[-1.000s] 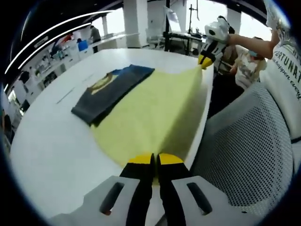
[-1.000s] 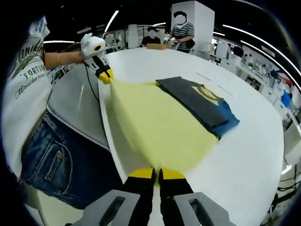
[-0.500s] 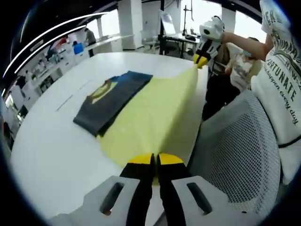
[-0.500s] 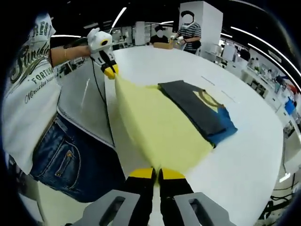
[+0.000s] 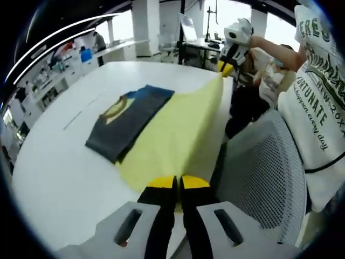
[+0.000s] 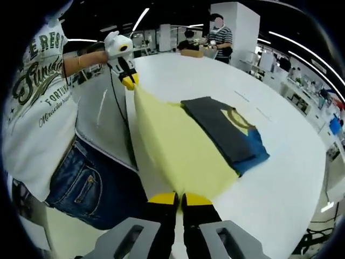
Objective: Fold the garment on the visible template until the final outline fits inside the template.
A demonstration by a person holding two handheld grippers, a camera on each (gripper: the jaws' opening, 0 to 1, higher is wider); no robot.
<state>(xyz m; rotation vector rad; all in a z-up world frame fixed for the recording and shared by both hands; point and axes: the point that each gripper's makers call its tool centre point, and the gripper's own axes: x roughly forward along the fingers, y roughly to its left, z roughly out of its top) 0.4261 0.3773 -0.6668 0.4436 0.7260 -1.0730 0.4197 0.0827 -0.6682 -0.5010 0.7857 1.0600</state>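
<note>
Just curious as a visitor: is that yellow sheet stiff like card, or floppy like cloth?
Probably floppy: the yellow sheet sags between the left tongs and right tongs, both shut on its edge. It likely feels light, hanging smoothly without pulling the folded dark garment lying on it.

A pale yellow template sheet (image 5: 172,132) lies on a white table (image 5: 59,162). On the sheet's far side rests a folded charcoal-grey garment (image 6: 226,132) with a yellow ring print and a bright blue end. Both grippers have yellow-tipped black jaws.
</note>
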